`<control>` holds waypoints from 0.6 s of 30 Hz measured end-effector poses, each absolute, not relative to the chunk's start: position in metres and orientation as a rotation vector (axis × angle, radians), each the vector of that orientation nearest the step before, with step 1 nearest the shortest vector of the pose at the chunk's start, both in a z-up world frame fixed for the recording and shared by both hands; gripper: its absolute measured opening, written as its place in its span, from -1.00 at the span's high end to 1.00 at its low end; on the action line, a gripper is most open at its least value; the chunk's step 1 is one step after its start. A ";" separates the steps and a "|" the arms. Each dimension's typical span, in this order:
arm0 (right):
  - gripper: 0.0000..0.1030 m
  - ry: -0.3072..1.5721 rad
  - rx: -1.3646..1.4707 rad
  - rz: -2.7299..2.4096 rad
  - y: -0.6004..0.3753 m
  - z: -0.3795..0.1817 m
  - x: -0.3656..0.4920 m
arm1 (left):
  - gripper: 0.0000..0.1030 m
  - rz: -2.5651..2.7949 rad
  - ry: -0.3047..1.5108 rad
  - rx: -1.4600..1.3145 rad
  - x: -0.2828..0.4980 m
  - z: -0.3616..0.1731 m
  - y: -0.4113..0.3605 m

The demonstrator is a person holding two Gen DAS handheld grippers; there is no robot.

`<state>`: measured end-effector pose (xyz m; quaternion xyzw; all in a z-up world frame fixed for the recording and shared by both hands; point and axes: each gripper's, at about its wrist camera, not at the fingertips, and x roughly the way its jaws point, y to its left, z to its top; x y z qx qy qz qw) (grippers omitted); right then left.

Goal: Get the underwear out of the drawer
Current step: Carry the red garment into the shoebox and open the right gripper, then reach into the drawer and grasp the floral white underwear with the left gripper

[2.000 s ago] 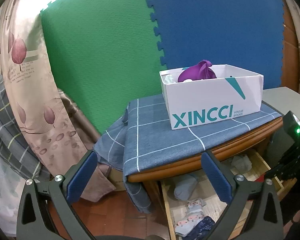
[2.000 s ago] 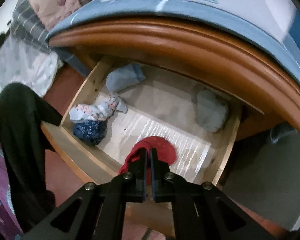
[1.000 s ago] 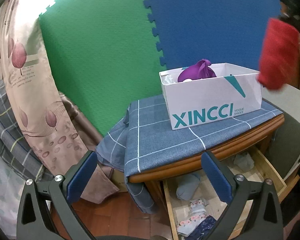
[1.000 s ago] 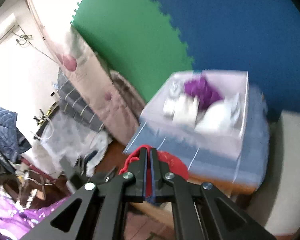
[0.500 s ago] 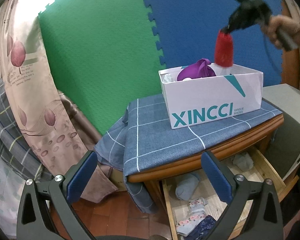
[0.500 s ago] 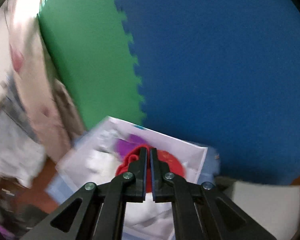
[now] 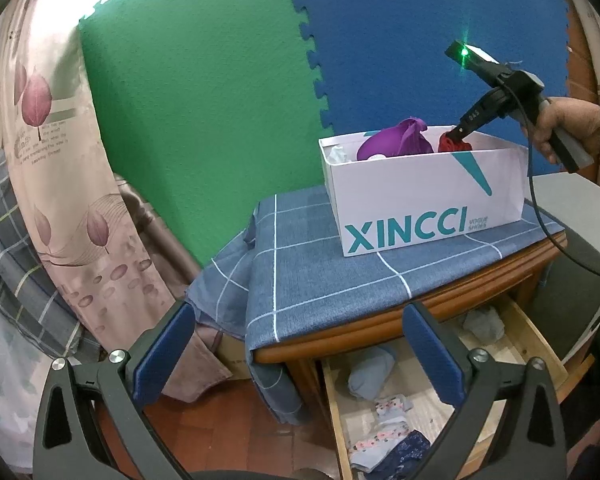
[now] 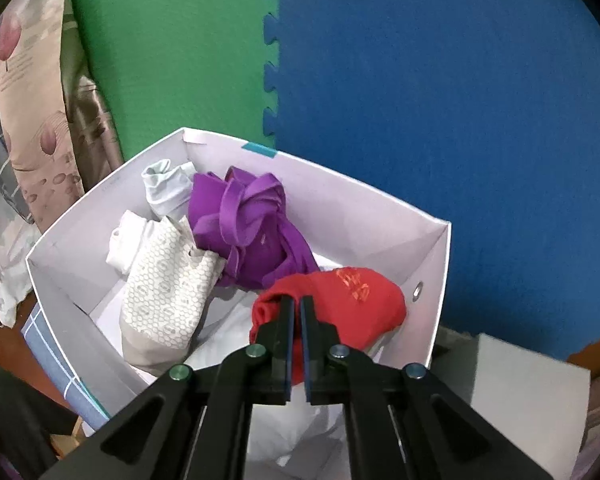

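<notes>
My right gripper is shut on red underwear, holding it low inside the white XINCCI box at its right end. In the left wrist view the same gripper dips into the box with the red underwear showing over the rim. A purple garment and white pieces lie in the box. My left gripper stands open and holds nothing, in front of the cabinet. The open drawer below holds several small garments.
The box stands on a blue checked cloth over a wooden cabinet. Green and blue foam mats cover the wall behind. A patterned curtain hangs at the left. A grey surface lies to the right. A person's hand grips the right tool.
The right gripper carried the red underwear from the upper right down into the box. The left gripper stayed still.
</notes>
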<state>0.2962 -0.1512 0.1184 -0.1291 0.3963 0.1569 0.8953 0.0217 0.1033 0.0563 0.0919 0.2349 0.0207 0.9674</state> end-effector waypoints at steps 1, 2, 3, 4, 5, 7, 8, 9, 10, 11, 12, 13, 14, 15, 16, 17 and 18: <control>0.94 0.823 -0.267 0.320 -0.152 0.116 0.295 | -1.00 0.041 0.476 0.183 0.022 0.056 0.103; 0.92 0.817 -0.271 0.312 -0.151 0.112 0.293 | -1.00 0.040 0.480 0.176 0.023 0.056 0.104; 0.90 0.815 -0.274 0.309 -0.151 0.111 0.292 | -1.00 0.042 0.484 0.170 0.022 0.056 0.106; 0.84 0.816 -0.275 0.311 -0.150 0.110 0.290 | -1.00 0.044 0.490 0.162 0.022 0.055 0.108; 0.75 0.807 -0.275 0.313 -0.150 0.109 0.286 | -1.00 0.045 0.498 0.152 0.023 0.055 0.110; 0.40 0.757 -0.288 0.290 -0.149 0.114 0.276 | -1.00 0.045 0.506 0.137 0.024 0.054 0.114; 0.16 0.731 -0.288 0.279 -0.150 0.117 0.271 | -1.00 0.045 0.509 0.131 0.024 0.054 0.116; 0.12 0.697 -0.278 0.273 -0.153 0.122 0.264 | -1.00 0.045 0.512 0.128 0.024 0.053 0.117; 0.11 0.657 -0.261 0.272 -0.157 0.128 0.256 | -1.00 0.046 0.514 0.127 0.024 0.053 0.117; 0.10 0.618 -0.237 0.276 -0.162 0.134 0.246 | -1.00 0.048 0.516 0.128 0.024 0.052 0.117; 0.10 0.585 -0.212 0.282 -0.166 0.140 0.237 | -1.00 0.049 0.519 0.132 0.025 0.052 0.117; 0.10 0.558 -0.187 0.287 -0.171 0.145 0.230 | -1.00 0.050 0.520 0.137 0.025 0.052 0.117; 0.10 0.524 -0.151 0.293 -0.178 0.150 0.218 | -1.00 0.052 0.522 0.144 0.025 0.051 0.116; 0.09 0.481 -0.104 0.308 -0.187 0.155 0.201 | -1.00 0.053 0.523 0.151 0.026 0.051 0.114; 0.07 0.452 -0.070 0.323 -0.193 0.157 0.189 | -1.00 0.055 0.524 0.160 0.025 0.050 0.113; 0.00 0.420 -0.036 0.336 -0.202 0.157 0.172 | -1.00 0.055 0.525 0.172 0.025 0.049 0.112; -0.05 0.397 -0.011 0.334 -0.210 0.154 0.154 | -1.00 0.056 0.526 0.183 0.026 0.048 0.110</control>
